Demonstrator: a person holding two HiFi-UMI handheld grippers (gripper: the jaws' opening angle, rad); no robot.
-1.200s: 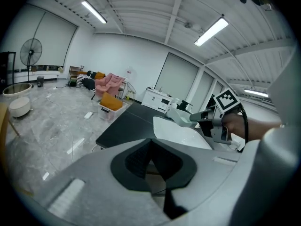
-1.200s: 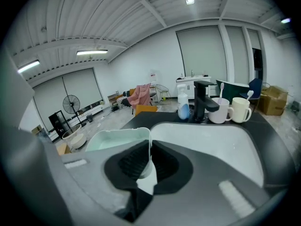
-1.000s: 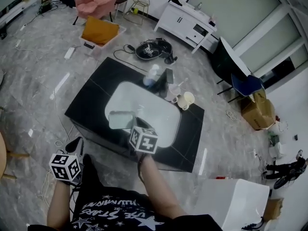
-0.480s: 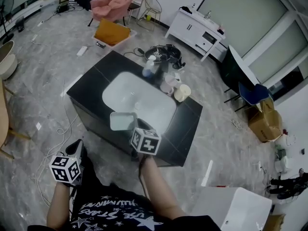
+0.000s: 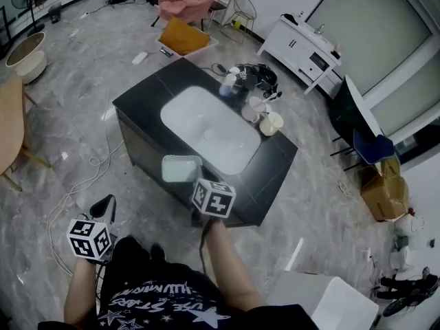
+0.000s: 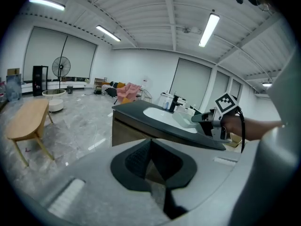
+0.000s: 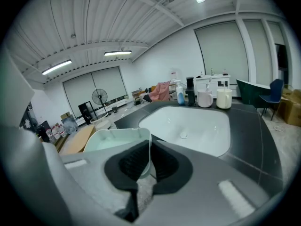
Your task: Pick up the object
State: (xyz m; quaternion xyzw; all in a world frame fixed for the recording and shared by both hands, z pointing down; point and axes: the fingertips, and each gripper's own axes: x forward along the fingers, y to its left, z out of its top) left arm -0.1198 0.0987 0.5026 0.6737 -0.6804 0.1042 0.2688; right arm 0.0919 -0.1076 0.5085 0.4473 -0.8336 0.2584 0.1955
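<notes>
A pale green, shallow rectangular tray hangs over the near edge of the black counter. My right gripper is shut on its near rim. In the right gripper view the thin rim of the tray stands pinched between the pads of the right gripper. My left gripper is low at the left, off the counter and over the floor. The left gripper has its pads together with nothing between them. From there I see the tray held out by the right gripper.
A white sink is set into the counter. Bottles and cups stand at its far corner. A wooden table is at the left, and a round basin lies on the floor. Cables trail over the marble floor.
The view has swung and the counter sits further up the picture. The tray in my right gripper has come from over the sink's near part to the counter's front edge. The grip is unchanged.
</notes>
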